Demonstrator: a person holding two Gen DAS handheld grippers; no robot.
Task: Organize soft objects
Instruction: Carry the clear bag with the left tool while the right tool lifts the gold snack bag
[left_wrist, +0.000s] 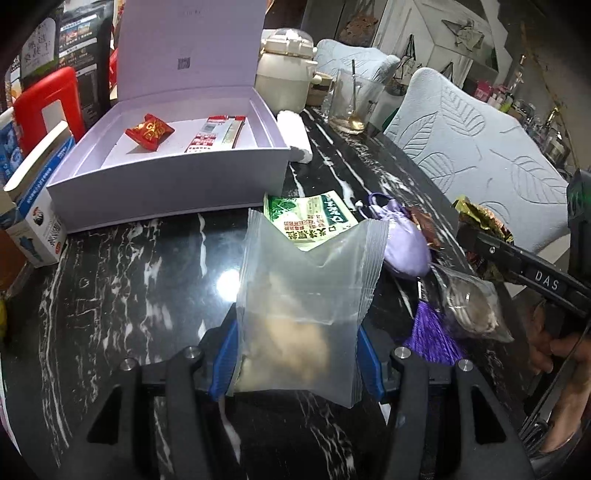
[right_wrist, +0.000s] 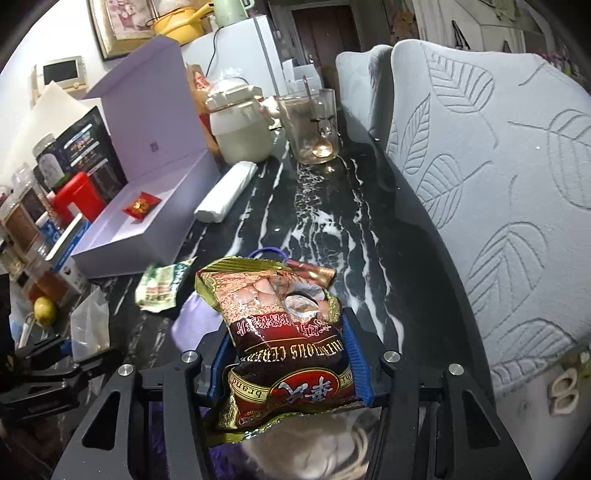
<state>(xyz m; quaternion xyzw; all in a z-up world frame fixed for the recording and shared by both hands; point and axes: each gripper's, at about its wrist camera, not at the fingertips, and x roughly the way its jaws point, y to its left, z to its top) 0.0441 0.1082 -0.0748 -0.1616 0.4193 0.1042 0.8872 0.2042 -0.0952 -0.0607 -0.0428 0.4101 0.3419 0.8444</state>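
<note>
You are holding a clear bag (left_wrist: 303, 295) in your left gripper (left_wrist: 295, 362), its blue pads (left_wrist: 226, 360) pressing in on the bag's lower sides so the bag is standing up between them over the marble table (left_wrist: 129, 295). Something pale and lumpy is sitting in the bag's bottom; what it is cannot be told. Ahead and left of this gripper the box (left_wrist: 166, 177) is lying open, lid raised, with a red sachet (left_wrist: 149, 131) and a few flat packets (left_wrist: 216, 138) inside. Just beyond the bag's top a green packet (left_wrist: 310, 221) is lying flat, and to its right a purple pouch (left_wrist: 402, 247), with its tassel (left_wrist: 432, 339) trailing back toward you. Your right gripper (right_wrist: 291, 354) is clamping a cereal packet (right_wrist: 280, 332), red and gold, pads (right_wrist: 356, 354) touching its two sides, no gap showing; the packet is tilting up and away from the camera. In the left view that gripper (left_wrist: 484, 236) is reaching in from the right with the packet (left_wrist: 480, 218) at its tip, beyond the pouch. Under and left of the right gripper the pouch (right_wrist: 195, 321) is showing, blurred. Farther ahead a glass (right_wrist: 314, 125) with a spoon and a white jar (right_wrist: 240, 129) are standing near the table's far end, a white roll (right_wrist: 227, 194) lying beside the box (right_wrist: 147, 221).
</note>
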